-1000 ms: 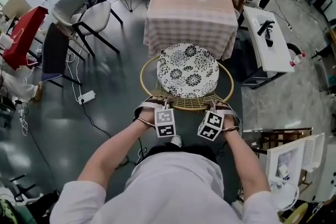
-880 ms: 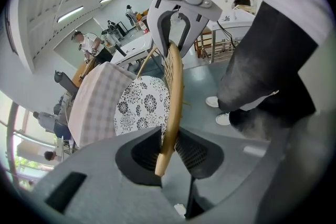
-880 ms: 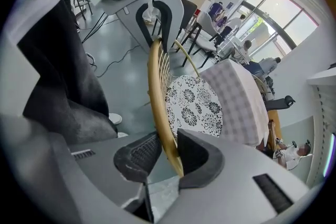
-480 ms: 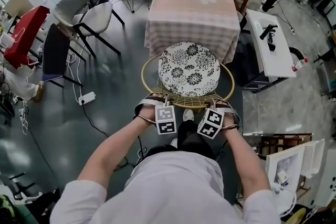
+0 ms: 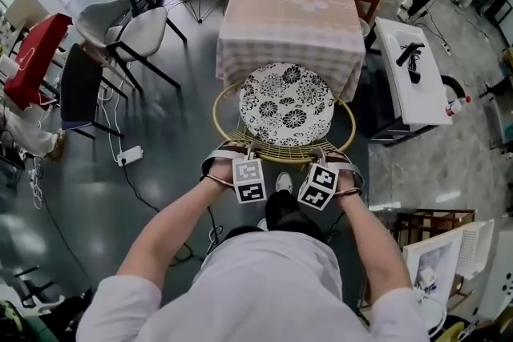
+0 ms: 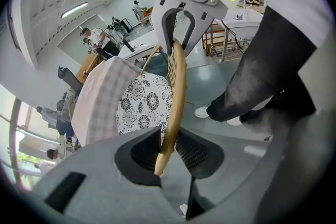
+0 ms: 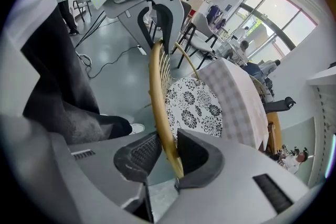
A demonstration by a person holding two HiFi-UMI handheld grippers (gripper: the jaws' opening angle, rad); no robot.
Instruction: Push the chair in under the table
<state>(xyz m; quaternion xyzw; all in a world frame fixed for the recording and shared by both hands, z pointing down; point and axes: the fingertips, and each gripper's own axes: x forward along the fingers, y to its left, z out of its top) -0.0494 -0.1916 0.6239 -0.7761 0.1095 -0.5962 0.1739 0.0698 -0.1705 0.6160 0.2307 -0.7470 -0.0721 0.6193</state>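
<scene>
- Near side of the checked table [image 5: 292,12], where's that rattan chair [image 5: 218,110] at lol?
- Yep, front just under the cloth. The left gripper [image 5: 240,150] and right gripper [image 5: 327,151] each clamp its back rim, well apart, probably so it pushes straight.

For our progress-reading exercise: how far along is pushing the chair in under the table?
Done: the chair faces the table, and its cushion looks to reach the table's draped side. In hand: the left gripper and right gripper are each clamped on the backrest rim. Left: nearly the whole seat sits outside the table, so the push itself remains.
</scene>
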